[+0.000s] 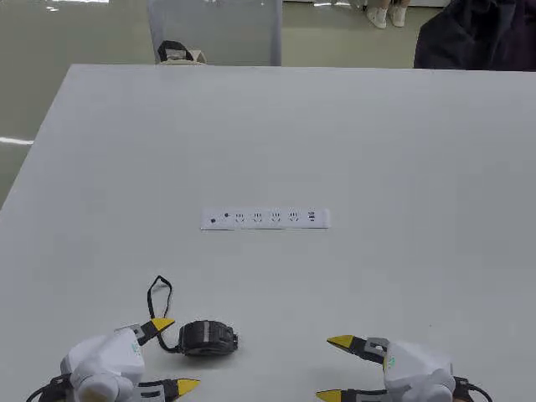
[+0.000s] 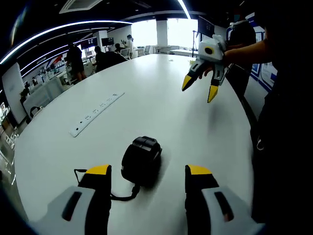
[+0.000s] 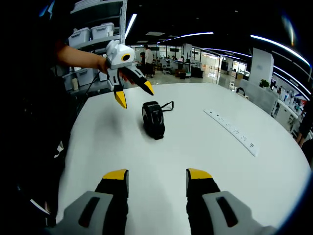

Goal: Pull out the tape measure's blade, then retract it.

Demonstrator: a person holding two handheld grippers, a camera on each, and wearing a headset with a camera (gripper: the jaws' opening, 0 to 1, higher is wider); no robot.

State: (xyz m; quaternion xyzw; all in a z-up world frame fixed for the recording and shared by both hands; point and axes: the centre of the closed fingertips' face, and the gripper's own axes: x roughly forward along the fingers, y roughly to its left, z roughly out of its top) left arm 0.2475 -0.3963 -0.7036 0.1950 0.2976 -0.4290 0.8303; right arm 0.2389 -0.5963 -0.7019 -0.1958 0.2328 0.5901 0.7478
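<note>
A black tape measure [image 1: 208, 337] with a thin black wrist strap [image 1: 159, 293] lies on the white table [image 1: 276, 142] near its front edge. Its blade is fully inside the case. My left gripper [image 1: 169, 356] stands open just left of the case, its yellow-tipped jaws on either side of the tape measure [image 2: 142, 158] but apart from it. My right gripper [image 1: 339, 367] is open too, well to the right of the case, with nothing between its jaws. The right gripper view shows the tape measure [image 3: 153, 119] ahead and the left gripper [image 3: 133, 94] above it.
A white power strip [image 1: 265, 219] lies flat across the middle of the table. A grey chair back [image 1: 216, 32] stands beyond the far edge, and a person in dark clothes [image 1: 477, 38] sits at the far right corner.
</note>
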